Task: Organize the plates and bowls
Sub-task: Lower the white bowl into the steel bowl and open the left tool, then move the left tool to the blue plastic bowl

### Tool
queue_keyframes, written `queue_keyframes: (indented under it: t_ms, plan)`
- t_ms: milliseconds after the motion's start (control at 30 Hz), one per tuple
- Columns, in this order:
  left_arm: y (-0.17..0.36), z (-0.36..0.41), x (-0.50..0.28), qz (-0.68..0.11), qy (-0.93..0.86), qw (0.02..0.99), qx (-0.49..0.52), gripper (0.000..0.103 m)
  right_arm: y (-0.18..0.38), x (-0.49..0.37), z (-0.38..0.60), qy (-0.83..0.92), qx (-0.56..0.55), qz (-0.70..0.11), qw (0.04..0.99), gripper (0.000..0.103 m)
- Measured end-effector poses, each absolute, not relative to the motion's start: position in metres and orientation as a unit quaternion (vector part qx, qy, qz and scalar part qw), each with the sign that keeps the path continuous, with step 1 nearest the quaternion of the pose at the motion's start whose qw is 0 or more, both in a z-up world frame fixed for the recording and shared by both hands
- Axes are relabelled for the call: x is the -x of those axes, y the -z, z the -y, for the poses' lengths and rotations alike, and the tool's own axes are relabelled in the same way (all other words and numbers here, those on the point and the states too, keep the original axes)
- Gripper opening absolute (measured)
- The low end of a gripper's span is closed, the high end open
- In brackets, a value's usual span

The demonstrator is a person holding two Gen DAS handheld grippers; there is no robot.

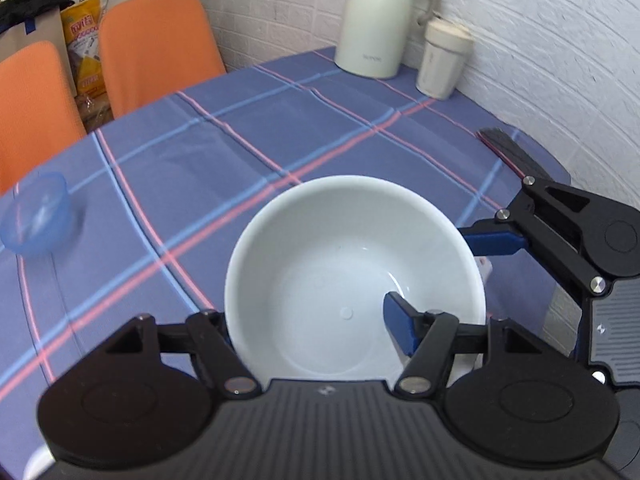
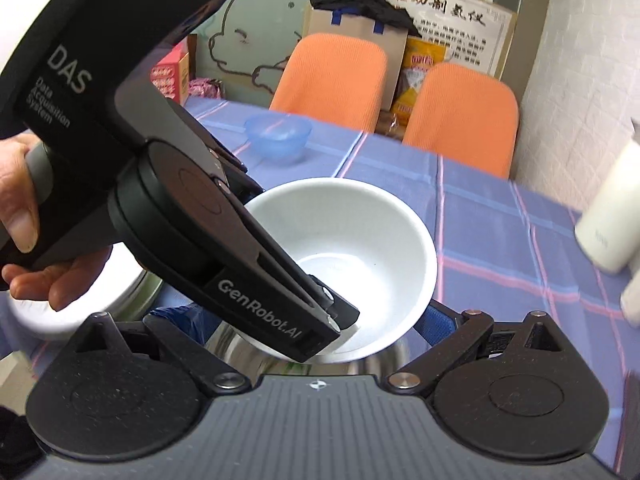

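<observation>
1. Right gripper [image 2: 308,320]: jaws spread wide. One blue finger [image 2: 436,316] sits just beside the outer wall of the white bowl; the other is hidden behind the left gripper. It holds nothing.
2. Left gripper [image 1: 320,330]: held in a person's hand [image 2: 24,216]. The casing reads "DAS Data Acquisition System" and the finger arm reads "GenRobot.AI". One blue finger [image 1: 396,328] lies inside the bowl and the other is hidden behind the bowl's wall. It appears clamped on the near wall, though the contact itself is covered.
3. White bowl [image 1: 352,264]: empty, mouth up, between the two grippers, over the near part of the table. The right wrist view shows a steel vessel [image 2: 360,364] just below it; whether they touch cannot be told.
4. White dish [image 2: 80,312]: at the near left, partly covered by the hand.
5. Tablecloth [image 1: 240,152]: blue with pink and light-blue check lines.
6. Blue translucent bowl [image 1: 34,216]: upright, well apart from the white bowl, towards the chairs.
7. White jug [image 1: 376,20]: stands by the brick wall. Its faint lettering is unreadable. A lidded cup [image 1: 442,60] is just beside it.
8. Two orange chairs [image 1: 156,48]: beyond the table. Behind them hangs a poster [image 2: 460,12] in Chinese characters.
</observation>
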State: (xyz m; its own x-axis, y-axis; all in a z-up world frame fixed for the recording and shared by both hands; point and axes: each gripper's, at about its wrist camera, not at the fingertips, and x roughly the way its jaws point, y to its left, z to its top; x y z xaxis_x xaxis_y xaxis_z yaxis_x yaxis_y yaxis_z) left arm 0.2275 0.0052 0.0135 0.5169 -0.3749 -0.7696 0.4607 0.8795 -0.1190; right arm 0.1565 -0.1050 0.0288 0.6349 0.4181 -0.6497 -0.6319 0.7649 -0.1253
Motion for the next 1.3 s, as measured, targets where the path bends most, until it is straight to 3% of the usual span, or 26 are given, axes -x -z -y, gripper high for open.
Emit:
queue_keyframes:
  t_ms: [367,800,1300]
  plan:
    - [0.016,0.006,-0.204,-0.439,0.210,0.870,-0.085,0.070,-0.008,-0.140,0.116,-0.299,0.148,-0.326,0.884,0.088]
    - [-0.022,-0.031,-0.182,-0.408,0.186,0.891,-0.074,0.073,-0.015,-0.099,0.142,-0.292,0.170,-0.317,0.886,0.088]
    - [-0.035,-0.106,-0.180,-0.383,0.109,0.916,-0.055,0.073,-0.033,-0.132,0.100,-0.312,0.148,-0.294,0.891,0.088]
